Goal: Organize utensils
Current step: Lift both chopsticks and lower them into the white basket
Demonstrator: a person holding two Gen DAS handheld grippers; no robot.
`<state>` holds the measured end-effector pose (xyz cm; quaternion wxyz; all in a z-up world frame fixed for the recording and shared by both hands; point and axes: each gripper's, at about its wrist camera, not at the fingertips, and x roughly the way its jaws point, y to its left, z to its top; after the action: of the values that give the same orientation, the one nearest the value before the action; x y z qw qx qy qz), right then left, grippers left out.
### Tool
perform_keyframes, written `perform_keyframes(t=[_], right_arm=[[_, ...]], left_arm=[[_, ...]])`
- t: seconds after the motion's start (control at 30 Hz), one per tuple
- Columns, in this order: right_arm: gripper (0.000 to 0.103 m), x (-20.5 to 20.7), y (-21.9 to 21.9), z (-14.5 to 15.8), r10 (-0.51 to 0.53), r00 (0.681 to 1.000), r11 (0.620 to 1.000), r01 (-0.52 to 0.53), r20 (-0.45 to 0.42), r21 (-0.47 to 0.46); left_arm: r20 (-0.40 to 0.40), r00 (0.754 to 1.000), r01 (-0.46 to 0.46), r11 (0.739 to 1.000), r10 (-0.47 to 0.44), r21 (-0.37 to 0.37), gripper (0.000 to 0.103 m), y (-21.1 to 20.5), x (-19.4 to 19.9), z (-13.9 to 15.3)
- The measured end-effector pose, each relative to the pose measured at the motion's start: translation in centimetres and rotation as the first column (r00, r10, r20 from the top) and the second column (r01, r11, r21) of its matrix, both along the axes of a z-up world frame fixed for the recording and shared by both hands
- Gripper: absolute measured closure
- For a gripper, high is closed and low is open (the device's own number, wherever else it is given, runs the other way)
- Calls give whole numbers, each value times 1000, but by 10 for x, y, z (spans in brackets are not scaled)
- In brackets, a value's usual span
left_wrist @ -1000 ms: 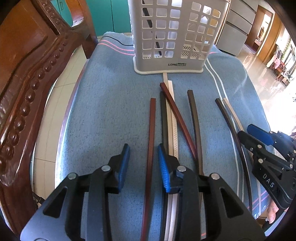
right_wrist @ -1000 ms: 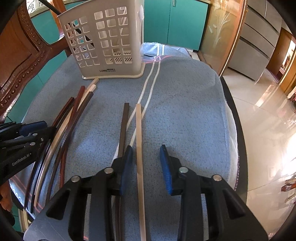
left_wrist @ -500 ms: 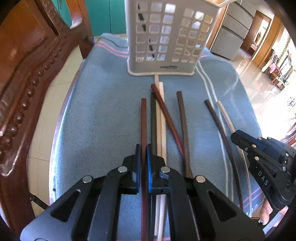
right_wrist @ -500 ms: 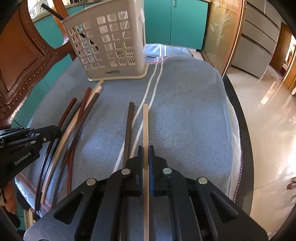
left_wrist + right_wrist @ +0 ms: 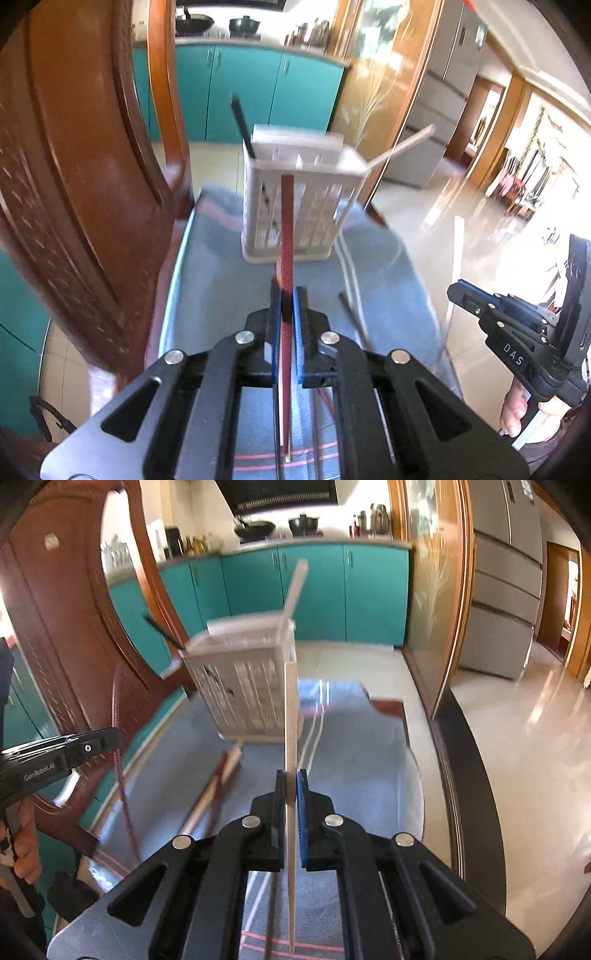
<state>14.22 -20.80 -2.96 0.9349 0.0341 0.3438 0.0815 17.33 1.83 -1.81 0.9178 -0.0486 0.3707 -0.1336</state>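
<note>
Big carved wooden chair (image 5: 74, 206) stands at the table's left edge, right up against it. The table (image 5: 221, 295) is under a blue cloth w/ pale stripes running front to back. At the far end of the cloth sits the white slotted holder (image 5: 299, 199), upright; a black chopstick (image 5: 242, 123) pokes out of its back left corner and a pale chopstick (image 5: 402, 146) leans out of its right side. Both views blurry, so finer detail inside the holder can't be made out.

Left gripper (image 5: 287, 314): blue pads closed right up on a red chopstick (image 5: 287, 229), no gap to speak of. The stick points straight ahead at the holder, front end overlapping the holder's near face in the left cam; it looks raised off the cloth, tail running back under the jaws.

Right gripper (image 5: 291, 797): same story, pinched tight on a beige chopstick (image 5: 291, 716), also aimed fwd, tip level w/ the holder's right front corner in the right cam.

Loose chopsticks (image 5: 218, 779), brown and pale, lie on the cloth btw the holder and the grippers, fanned slightly, near the left side. One dark chopstick (image 5: 352, 317) lies on the cloth beside the white stripes, right of the left gripper
</note>
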Motion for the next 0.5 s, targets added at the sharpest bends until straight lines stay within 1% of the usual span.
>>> perform_keyframes(t=[0.1,0.13,0.2,0.3,0.4,0.5], right_arm=[[96,-4,-2,21,19,999,1000,-20,43,24],[96,-6,-3,38,32,996,999,-34,83,31],[97,-4,-4,53,36,992,999,-39,121,27],[96,4,-4,87,44,980,998,-50,194,27],[96,18,-4,121,42,962,997,-57,271,48],[96,33,-4,150,31,944,993,-66,330,95]], left_arm=[[41,999,0,1000,1,-25,96,5,-7,20],[52,999,2,1000,-1,-31,96,6,-7,26],[76,997,11,999,-7,-53,96,9,-6,42],[125,992,10,998,-3,-57,96,10,-2,69],[196,981,6,998,6,-58,96,9,8,102],[277,960,-23,997,41,-68,96,7,23,139]])
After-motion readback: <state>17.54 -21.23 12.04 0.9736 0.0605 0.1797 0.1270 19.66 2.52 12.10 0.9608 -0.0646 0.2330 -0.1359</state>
